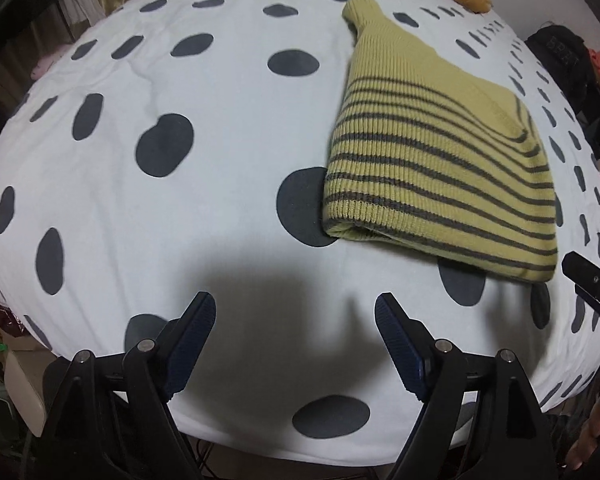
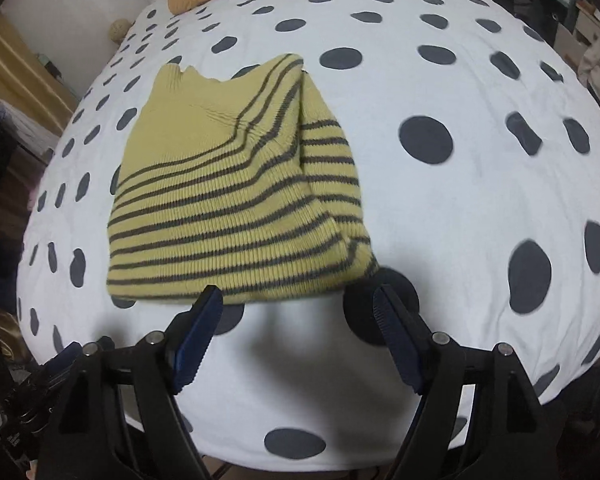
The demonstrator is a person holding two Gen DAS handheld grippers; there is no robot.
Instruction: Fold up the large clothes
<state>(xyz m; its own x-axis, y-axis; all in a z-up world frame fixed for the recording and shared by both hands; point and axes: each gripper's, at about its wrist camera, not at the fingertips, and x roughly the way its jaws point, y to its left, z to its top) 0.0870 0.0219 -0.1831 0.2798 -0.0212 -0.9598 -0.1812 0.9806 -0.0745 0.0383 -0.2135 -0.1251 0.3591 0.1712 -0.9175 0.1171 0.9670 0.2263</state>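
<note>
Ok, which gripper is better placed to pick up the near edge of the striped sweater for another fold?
Probably the right. The right gripper is open with the striped sweater's near edge just ahead of its fingertips. The left gripper is open too, but over bare spotted bedcover, with the sweater off to its right.

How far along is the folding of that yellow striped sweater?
Mostly done, it seems: the striped sweater lies folded into a compact stack on the spotted bedcover. Nothing is in hand; the left gripper and right gripper are both open and empty. Perhaps another fold or tidying remains.
</note>
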